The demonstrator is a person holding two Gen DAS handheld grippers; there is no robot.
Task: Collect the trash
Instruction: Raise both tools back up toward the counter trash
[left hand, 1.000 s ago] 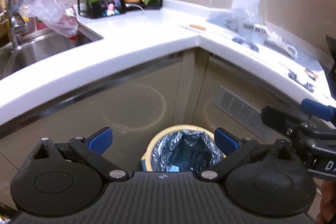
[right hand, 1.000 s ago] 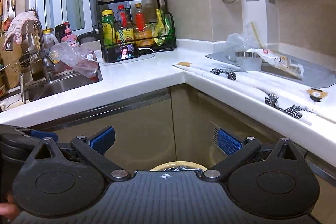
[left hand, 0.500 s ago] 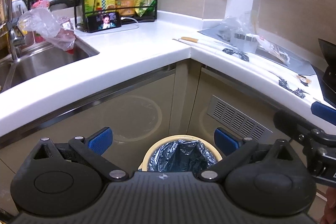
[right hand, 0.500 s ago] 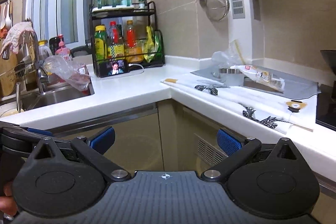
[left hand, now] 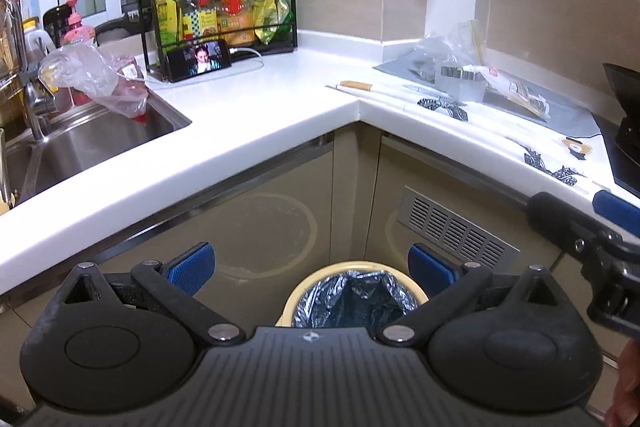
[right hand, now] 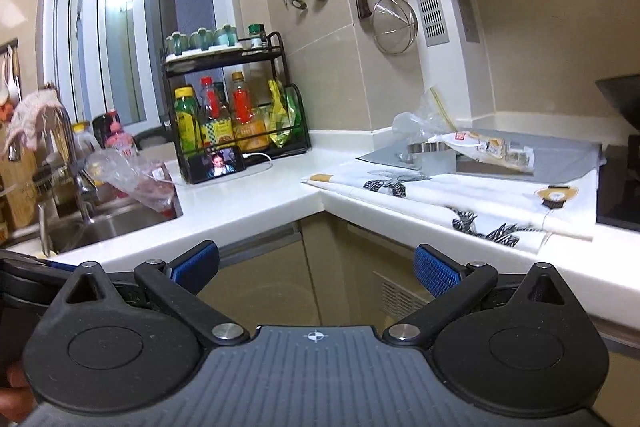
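A yellow trash bin [left hand: 354, 293] with a dark liner stands on the floor in the cabinet corner, straight below my left gripper [left hand: 311, 265], which is open and holds nothing. My right gripper [right hand: 316, 263] is also open and empty, raised to counter height. On the right counter lie a crumpled clear plastic bag [left hand: 450, 47] [right hand: 416, 121] and a food wrapper [left hand: 512, 91] [right hand: 486, 147]. Another clear plastic bag [left hand: 94, 81] [right hand: 132, 179] hangs at the sink's edge. The right gripper's arm [left hand: 588, 231] shows at the right of the left wrist view.
An L-shaped white counter [left hand: 248, 123] has a steel sink [left hand: 92, 139] at the left and a black rack of bottles [left hand: 224, 15] with a phone [left hand: 199, 60] at the back. A patterned cloth [right hand: 460, 199] covers the right counter beside a black hob [right hand: 618, 183].
Both grippers have risen and tilted up. The bin has dropped lower in the left wrist view and has left the right wrist view. Both stay open.
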